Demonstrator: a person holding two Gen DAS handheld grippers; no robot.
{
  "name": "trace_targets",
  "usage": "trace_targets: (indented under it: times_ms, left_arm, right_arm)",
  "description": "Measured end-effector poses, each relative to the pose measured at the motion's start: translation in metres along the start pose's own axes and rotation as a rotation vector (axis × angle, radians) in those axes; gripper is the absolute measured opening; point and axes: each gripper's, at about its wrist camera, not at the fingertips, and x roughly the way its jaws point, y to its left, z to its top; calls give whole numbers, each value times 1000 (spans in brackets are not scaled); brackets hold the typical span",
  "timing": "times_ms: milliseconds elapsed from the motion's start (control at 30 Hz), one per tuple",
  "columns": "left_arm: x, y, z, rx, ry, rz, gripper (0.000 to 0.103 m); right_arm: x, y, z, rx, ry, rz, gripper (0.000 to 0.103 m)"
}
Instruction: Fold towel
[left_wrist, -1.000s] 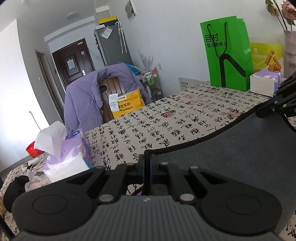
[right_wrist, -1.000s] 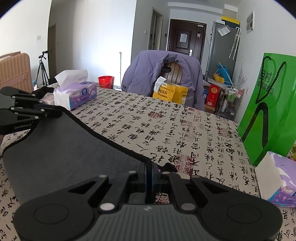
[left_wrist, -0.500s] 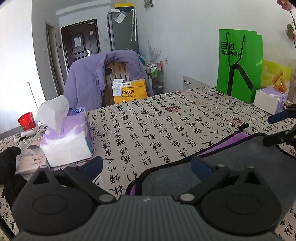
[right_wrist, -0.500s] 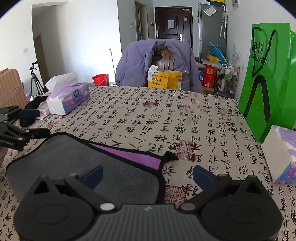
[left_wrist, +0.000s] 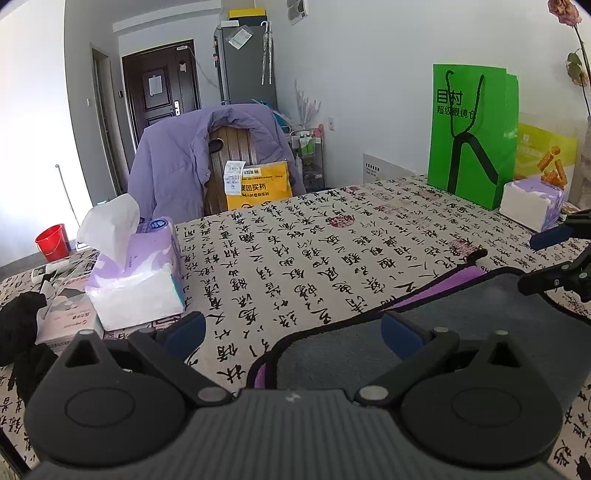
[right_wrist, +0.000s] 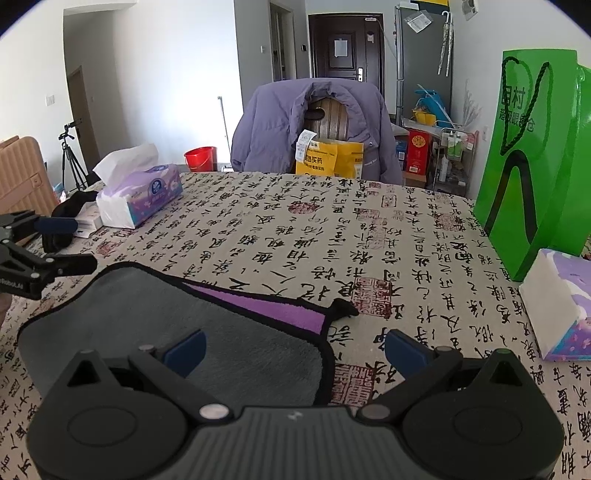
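Towel (right_wrist: 155, 325) folded on tablecloth (right_wrist: 332, 229), near edge hidden behind both wide-open, empty hand-held grippers.

The green paper bag (left_wrist: 471, 136) at two o'clock bears "目村" in large white characters, with a smaller white line beneath that is only partly readable. The yellow bag (left_wrist: 258, 183) on the chair at twelve o'clock reads "美团买药". The cloth on the bench (left_wrist: 314, 251) is covered in black calligraphy and red seal stamps, too cursive to read.
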Motion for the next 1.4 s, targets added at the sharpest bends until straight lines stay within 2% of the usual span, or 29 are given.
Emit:
trace_targets:
  times_ms: [800, 1400]
  left_arm:
    - [-56, -5, -3, -40, -49, -1, 103]
    - [-115, -14, -23, -96, -93, -1, 103]
  right_arm:
    - [-49, 18, -9, 1, -47, 10, 103]
    - [-96, 44, -29, -7, -86, 33, 103]
